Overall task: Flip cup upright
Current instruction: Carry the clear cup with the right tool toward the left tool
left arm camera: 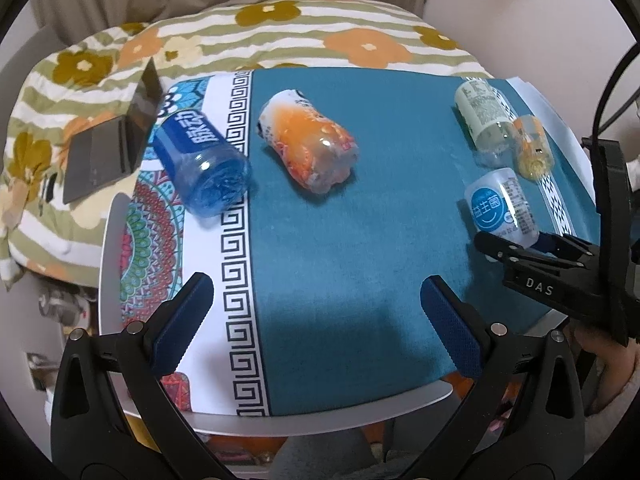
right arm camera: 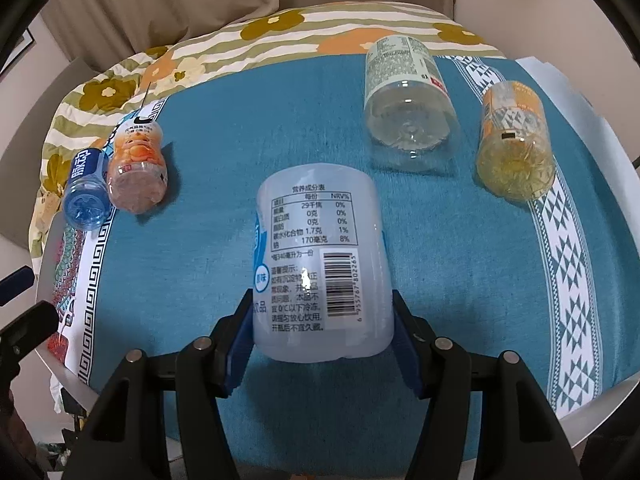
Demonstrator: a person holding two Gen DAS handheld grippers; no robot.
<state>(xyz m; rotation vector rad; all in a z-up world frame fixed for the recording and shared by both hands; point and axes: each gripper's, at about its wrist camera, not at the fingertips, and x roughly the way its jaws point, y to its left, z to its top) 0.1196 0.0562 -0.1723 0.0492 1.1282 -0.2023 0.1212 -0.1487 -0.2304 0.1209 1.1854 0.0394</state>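
Several cut-bottle cups lie on their sides on a teal cloth. The white cup with a blue label lies between the pads of my right gripper, which is shut on its base end; it shows in the left wrist view too. My left gripper is open and empty above the cloth's near side. An orange cup and a blue cup lie ahead of it.
A clear pale-green-label cup and a yellow cup lie at the far right. A laptop sits on the floral bedding at left. The round white table's edge is near.
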